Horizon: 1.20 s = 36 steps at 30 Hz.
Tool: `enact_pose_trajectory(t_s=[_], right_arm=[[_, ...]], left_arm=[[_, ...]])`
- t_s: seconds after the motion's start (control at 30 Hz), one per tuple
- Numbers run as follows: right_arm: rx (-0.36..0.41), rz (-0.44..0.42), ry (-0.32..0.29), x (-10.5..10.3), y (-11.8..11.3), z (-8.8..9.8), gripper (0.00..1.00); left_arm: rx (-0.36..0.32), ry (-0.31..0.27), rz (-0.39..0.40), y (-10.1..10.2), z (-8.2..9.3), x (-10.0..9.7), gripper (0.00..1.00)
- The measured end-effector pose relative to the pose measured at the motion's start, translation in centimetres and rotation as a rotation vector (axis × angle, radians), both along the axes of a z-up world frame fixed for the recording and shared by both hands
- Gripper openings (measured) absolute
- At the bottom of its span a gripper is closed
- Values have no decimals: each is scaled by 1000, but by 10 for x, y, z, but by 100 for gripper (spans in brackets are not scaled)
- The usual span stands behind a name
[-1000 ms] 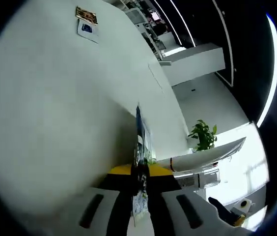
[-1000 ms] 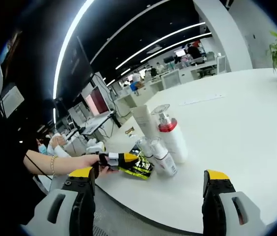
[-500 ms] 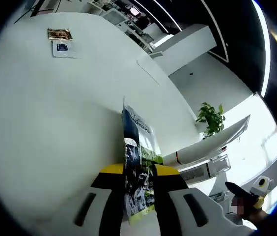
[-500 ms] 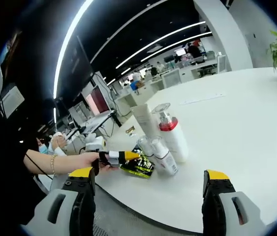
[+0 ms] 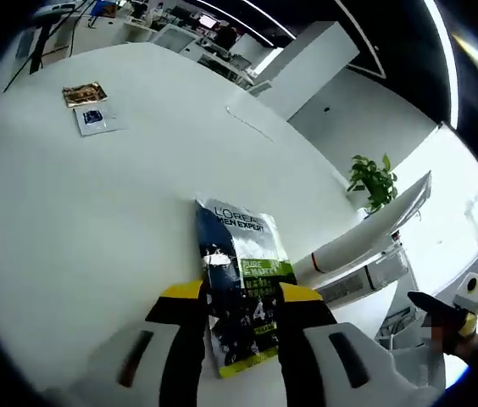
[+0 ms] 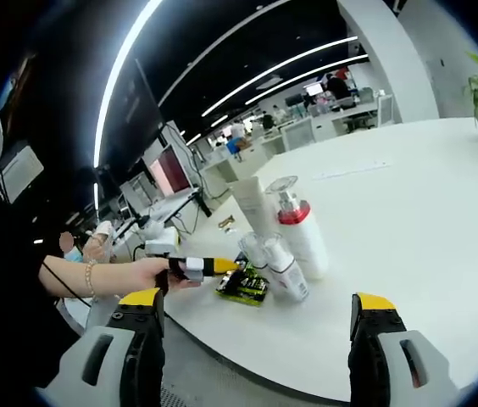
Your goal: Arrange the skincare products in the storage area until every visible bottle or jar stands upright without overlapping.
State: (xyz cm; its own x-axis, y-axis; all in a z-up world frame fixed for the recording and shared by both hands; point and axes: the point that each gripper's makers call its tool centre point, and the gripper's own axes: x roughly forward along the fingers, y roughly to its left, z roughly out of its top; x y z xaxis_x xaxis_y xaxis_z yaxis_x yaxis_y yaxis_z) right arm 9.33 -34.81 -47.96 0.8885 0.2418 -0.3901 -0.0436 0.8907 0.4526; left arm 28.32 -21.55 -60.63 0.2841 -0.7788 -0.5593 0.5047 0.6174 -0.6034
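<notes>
Jaws of the left gripper [image 5: 241,297] are pinching a green-and-black sachet [image 5: 243,292], now lying nearly flat on the white table [image 5: 95,220] where a second ago it was showing edge-on. The right gripper [image 6: 256,326] is hovering with jaws wide apart, holding nothing, facing the upright pump bottle [image 6: 298,229] and neighbouring bottles [image 6: 275,267] beside the sachet.

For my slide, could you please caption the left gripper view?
Left gripper closed on a L'Oreal sachet lying on the white table.
</notes>
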Motion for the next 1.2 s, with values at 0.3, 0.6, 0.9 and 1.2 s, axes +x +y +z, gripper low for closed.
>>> enact_pose_trajectory(t_s=[0.3, 0.6, 0.9, 1.2], right_arm=[[0, 0, -1, 0, 5, 2, 94], [1, 14, -2, 0, 9, 3, 94], [-7, 24, -12, 1, 7, 2, 94], [-2, 21, -27, 0, 6, 4, 93]], left_arm=[[-19, -68, -10, 11, 33, 0, 37], [-6, -151, -14, 38, 51, 1, 51], [-10, -181, -13, 65, 69, -15, 65], [71, -298, -94, 82, 85, -27, 78]])
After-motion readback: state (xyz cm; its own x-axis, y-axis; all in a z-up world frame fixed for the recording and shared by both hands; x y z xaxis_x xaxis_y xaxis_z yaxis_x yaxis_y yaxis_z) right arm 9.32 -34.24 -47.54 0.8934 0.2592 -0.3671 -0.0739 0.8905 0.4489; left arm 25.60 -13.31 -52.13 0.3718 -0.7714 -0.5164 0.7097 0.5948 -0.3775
